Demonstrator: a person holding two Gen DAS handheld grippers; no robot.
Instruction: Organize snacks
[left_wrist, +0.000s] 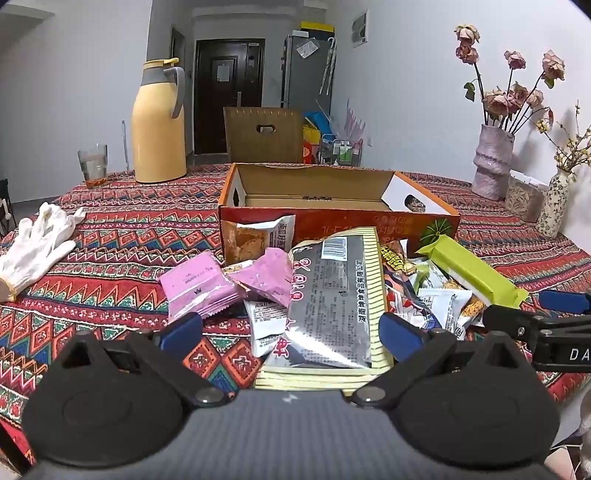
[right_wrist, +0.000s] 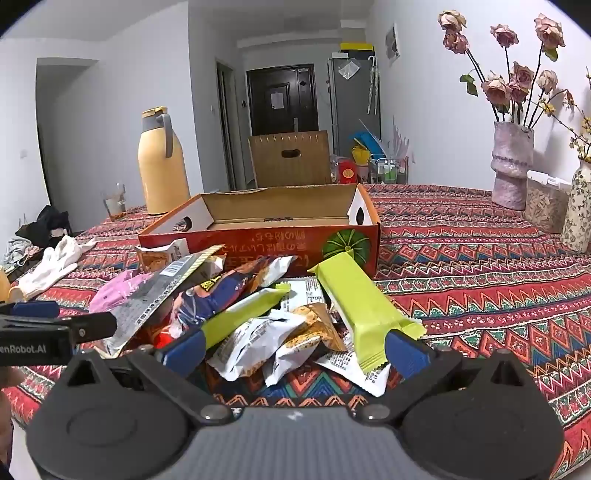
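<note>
A: We see the snack pile (left_wrist: 351, 295) on the counter (left_wrist: 110, 258), near side of the open box (left_wrist: 332, 206); the silver packet (left_wrist: 332, 302) runs near-to-far between our left hand-held gripper (left_wrist: 291, 328), jaws wide.

B: Our right hand-held gripper (right_wrist: 295, 347), equally wide and empty, sits nearer the green bar (right_wrist: 362, 314).

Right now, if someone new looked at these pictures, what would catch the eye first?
First, the loose heap of bright snack packets on the red patterned tablecloth, just before both open grippers. Behind it stands an open, empty orange cardboard box. A tall yellow thermos jug stands far left, dried pink roses far right.
</note>
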